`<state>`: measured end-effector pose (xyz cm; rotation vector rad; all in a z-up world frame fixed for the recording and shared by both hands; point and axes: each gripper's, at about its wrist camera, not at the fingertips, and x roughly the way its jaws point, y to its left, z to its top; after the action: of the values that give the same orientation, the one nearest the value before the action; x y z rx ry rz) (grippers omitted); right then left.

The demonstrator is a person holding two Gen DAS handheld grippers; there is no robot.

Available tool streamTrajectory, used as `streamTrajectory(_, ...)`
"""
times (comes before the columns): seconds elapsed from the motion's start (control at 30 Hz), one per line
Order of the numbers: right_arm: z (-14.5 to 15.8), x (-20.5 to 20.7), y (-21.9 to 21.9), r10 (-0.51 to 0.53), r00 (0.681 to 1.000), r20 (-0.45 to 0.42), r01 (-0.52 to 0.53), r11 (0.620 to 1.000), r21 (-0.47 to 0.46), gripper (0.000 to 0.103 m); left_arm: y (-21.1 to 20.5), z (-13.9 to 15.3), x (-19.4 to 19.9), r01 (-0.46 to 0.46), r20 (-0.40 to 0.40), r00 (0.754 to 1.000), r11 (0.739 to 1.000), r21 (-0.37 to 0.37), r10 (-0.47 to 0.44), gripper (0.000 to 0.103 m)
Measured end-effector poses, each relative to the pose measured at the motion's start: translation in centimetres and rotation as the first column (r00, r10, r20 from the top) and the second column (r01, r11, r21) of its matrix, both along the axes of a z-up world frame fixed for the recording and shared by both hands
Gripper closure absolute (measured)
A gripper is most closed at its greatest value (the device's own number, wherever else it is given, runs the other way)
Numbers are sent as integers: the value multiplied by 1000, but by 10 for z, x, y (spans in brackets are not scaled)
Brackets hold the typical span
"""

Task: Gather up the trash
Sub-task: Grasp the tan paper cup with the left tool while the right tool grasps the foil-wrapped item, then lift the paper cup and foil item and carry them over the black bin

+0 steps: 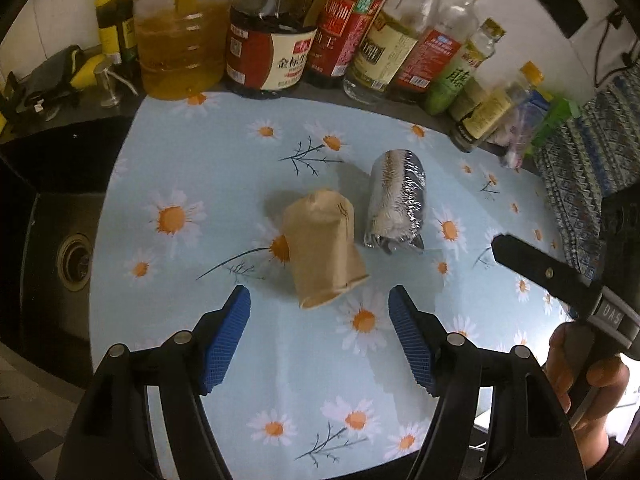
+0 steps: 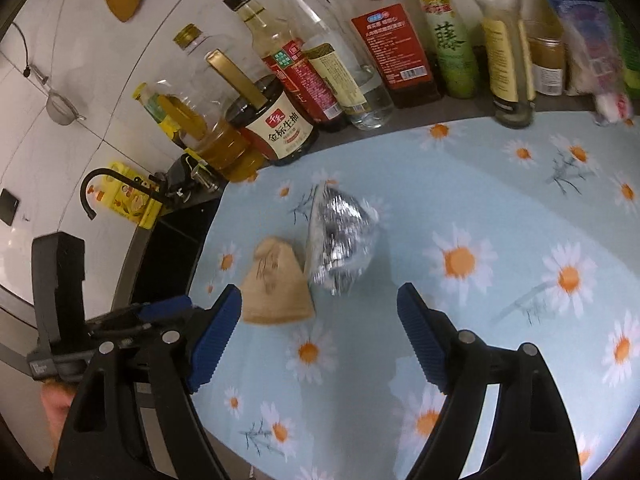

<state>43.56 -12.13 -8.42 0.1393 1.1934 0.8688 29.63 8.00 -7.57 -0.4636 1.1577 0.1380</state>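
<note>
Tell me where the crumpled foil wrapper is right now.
The foil wrapper lies on the daisy-print tablecloth near its middle, close beside the brown paper cup on the cup's right in both wrist views, in front of the row of sauce bottles.

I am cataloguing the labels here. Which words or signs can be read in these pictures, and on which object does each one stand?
"金标生抽" on the label of the dark soy sauce jug.
"藤" on the green-labelled bottle.
"DAS" on the body of the right gripper, cut off at the edge.
The red label of the bottle and the other bottle labels are too small or blurred to read.
</note>
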Motion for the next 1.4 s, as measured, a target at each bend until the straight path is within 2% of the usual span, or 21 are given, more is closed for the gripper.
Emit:
streamTrajectory(0.23, -28, 39, 25, -4, 994, -105, 1, 1000, -28, 24, -9, -17, 26, 30, -62, 998, 999, 16, -29, 33)
streamTrajectory(0.5, -56, 56, 49, 11, 973, -230, -16, 1000, -21, 24, -5, -36, 42, 22, -126, 992, 1000, 12, -20, 33)
streamTrajectory(0.57, -60, 56, 53, 13, 973, -231, -21, 999, -33, 24, -3, -40, 44, 13, -138, 990, 1000, 12, -11, 33)
streamTrajectory(0.7, -70, 61, 55, 6, 965, -262, -19, 999, -46, 33, -2, -43, 47, 10, -144, 990, 1000, 12, -8, 33)
streamTrajectory(0.8, -79, 66, 54, 0, 955, -295, -13, 999, -43, 35, -3, -48, 49, 12, -160, 987, 1000, 11, -11, 33)
streamTrajectory(1.03, -77, 68, 54, 22, 960, -280, -34, 999, -37, 43, -5, -57, 55, 16, -181, 983, 1000, 6, -15, 33)
streamTrajectory(1.4, -48, 66, 23, 41, 977, -207, -45, 999, -12, 43, -10, -66, 71, 35, -217, 976, 999, 15, -31, 33)
